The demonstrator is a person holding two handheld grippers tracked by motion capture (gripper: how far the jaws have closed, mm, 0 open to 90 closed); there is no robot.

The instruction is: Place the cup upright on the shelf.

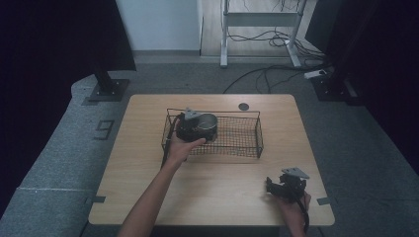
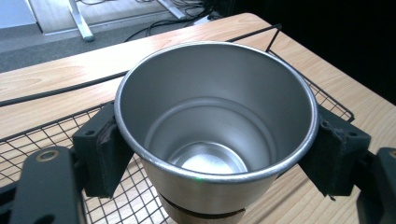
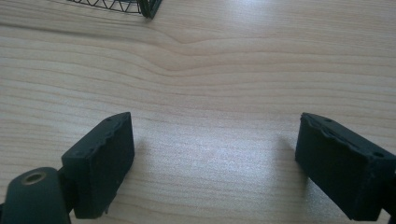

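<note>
High view: the wooden table (image 1: 148,163) takes up the middle of the frame, and a black wire basket (image 1: 237,136) sits on it just above center. The left gripper (image 1: 197,127) is at the basket's left end, pinching a steel cup (image 1: 206,123) that stands upright over the mesh; whether the cup's base rests on the wire I can't tell from here. In the left gripper view the cup (image 2: 215,126) shows mid-frame, open mouth up, shiny inside, with one black pad (image 2: 100,154) pressed against its wall at lower left and the other against it at lower right, just under the rim. The basket's mesh (image 2: 37,135) shows beneath and to the left. Down in the lower right of the high view, the right gripper (image 1: 277,186) sits low over the tabletop, well apart from the basket. In the right gripper view its jaws stand spread wide with bare wood between them, and a corner of the basket (image 3: 140,7) peeks in at the top edge.
</note>
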